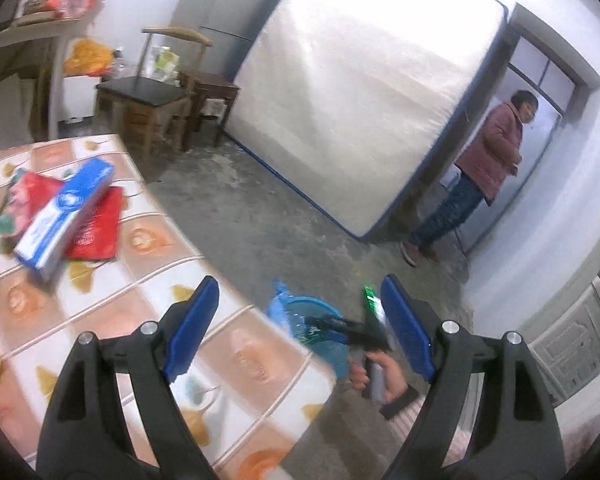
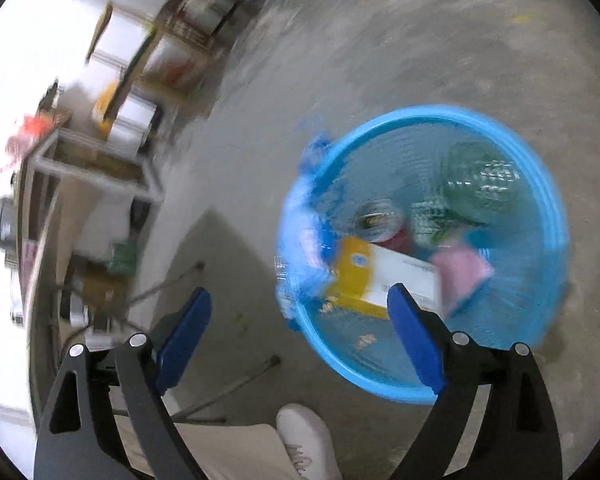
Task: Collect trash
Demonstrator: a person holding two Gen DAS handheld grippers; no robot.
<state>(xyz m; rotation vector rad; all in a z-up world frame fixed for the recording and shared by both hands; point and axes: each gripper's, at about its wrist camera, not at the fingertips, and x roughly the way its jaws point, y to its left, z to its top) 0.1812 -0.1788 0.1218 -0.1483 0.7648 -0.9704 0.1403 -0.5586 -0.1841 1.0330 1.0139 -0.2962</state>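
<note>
Left wrist view: over table (image 1: pixel 148 300) edge, facing room, slightly downward. Right wrist view: steeply downward, near floor. Shared: blue basket (image 2: pixel 380 376) (image 1: pixel 300 304) at 6 o'clock left, 3 o'clock right.

Blue basket (image 2: pixel 540 184) on floor holds box (image 2: pixel 384 276), bottle (image 2: pixel 480 176).

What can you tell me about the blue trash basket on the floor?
The blue basket is round, translucent ribbed plastic with a thick rim, standing upright on the bare concrete floor. A crumpled blue bag hangs over its left rim. Inside lie a yellow-and-white box, a can, a clear bottle and a pink wrapper. Nothing grips it.
</note>
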